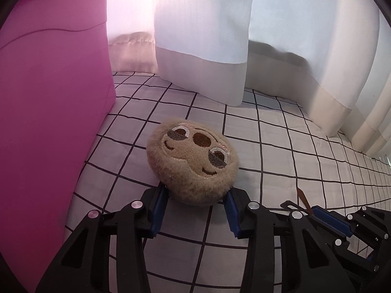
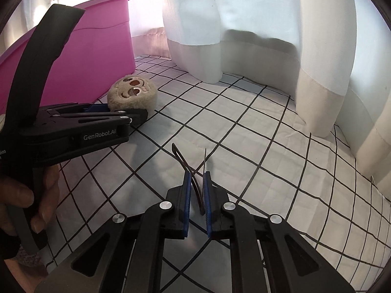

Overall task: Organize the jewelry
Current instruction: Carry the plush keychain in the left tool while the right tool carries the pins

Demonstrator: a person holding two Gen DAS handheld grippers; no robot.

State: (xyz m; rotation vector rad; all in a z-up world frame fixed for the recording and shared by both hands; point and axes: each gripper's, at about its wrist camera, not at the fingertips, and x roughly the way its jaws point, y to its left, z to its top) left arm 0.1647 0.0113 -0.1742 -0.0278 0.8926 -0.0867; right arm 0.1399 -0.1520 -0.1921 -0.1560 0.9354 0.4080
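A tan plush sloth face (image 1: 193, 157) lies on the checked sheet (image 1: 281, 151) beside the pink bin. My left gripper (image 1: 194, 193) has its blue pads against the plush's near sides and is shut on it; the right wrist view shows the same grip (image 2: 122, 110) on the plush (image 2: 133, 92). My right gripper (image 2: 197, 173) is shut on a thin dark curved hair clip (image 2: 195, 183), whose two prongs stick out past the pads. Its brown tip (image 1: 303, 196) also shows low on the right of the left wrist view.
A tall pink plastic bin (image 1: 48, 97) stands close on the left (image 2: 97, 36). White curtains (image 1: 207, 36) hang down to the sheet at the back and right. A hand (image 2: 24, 195) holds the left gripper's handle.
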